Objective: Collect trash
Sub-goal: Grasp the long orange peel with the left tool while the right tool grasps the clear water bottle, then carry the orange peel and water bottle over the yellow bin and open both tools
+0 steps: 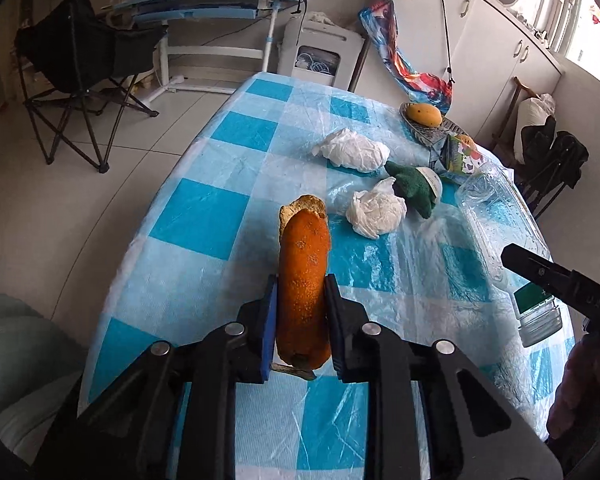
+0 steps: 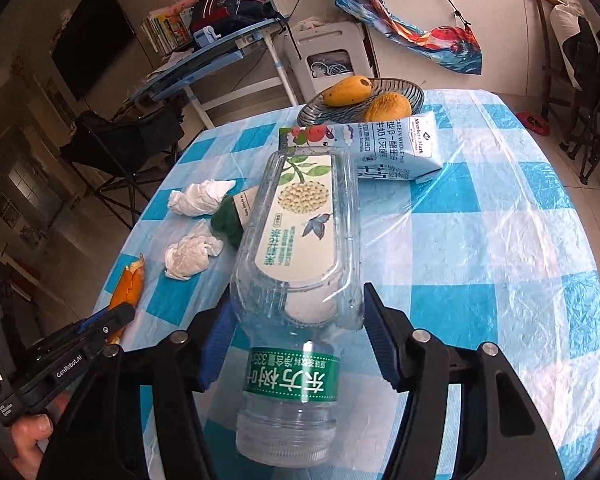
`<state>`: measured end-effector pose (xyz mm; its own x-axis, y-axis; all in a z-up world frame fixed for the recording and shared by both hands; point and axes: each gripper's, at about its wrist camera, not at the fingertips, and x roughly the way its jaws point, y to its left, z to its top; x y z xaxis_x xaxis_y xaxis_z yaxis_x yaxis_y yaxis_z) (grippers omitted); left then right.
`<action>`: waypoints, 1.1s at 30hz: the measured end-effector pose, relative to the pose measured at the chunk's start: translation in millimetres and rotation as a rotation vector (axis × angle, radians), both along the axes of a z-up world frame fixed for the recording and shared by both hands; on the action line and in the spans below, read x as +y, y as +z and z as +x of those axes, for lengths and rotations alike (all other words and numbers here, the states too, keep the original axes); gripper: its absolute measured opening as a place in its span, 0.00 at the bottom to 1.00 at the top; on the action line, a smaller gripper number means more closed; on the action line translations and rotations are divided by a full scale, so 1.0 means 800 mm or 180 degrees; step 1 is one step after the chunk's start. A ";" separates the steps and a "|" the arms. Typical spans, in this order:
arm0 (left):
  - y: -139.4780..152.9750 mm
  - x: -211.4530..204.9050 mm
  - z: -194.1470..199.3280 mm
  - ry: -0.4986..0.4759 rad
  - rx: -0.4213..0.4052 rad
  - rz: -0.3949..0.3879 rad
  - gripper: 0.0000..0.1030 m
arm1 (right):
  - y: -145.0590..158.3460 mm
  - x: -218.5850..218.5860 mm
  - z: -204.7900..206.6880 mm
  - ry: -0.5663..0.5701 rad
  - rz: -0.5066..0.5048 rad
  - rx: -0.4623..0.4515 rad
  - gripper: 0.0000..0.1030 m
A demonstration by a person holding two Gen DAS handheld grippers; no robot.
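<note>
My left gripper [image 1: 301,292] is shut on a long piece of orange peel [image 1: 303,276] and holds it above the blue checked table [image 1: 204,220]. My right gripper [image 2: 296,316] is shut on an empty clear plastic bottle [image 2: 300,248] with a green label, its neck toward the camera. The bottle also shows in the left wrist view [image 1: 500,220]. Two crumpled white tissues [image 2: 194,254] [image 2: 200,198] lie on the table beside a green wrapper [image 2: 230,216]. A milk carton [image 2: 384,152] lies behind the bottle.
A glass bowl [image 2: 414,94] with two mangoes [image 2: 346,90] stands at the table's far edge. A black folding chair [image 1: 80,64] and a blue desk [image 1: 204,4] stand on the tiled floor beyond. Cabinets [image 1: 480,40] line the right wall.
</note>
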<state>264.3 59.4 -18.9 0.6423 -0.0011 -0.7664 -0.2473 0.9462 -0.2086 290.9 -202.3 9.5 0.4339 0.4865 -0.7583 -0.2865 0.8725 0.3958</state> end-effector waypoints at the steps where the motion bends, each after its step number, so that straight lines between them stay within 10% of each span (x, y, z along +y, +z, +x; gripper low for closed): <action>1: 0.001 -0.001 -0.009 0.0006 -0.0005 -0.0041 0.21 | 0.002 -0.001 -0.007 -0.0008 0.0071 0.0020 0.58; 33: 0.016 -0.054 -0.180 -0.0106 0.0010 -0.0035 0.21 | 0.014 -0.012 -0.198 0.0371 0.0634 0.0187 0.58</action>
<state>120.0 16.0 -5.9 0.6393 -0.0310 -0.7684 -0.2164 0.9516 -0.2184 132.8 -211.9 20.6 0.3241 0.6732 -0.6646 -0.3523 0.7379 0.5757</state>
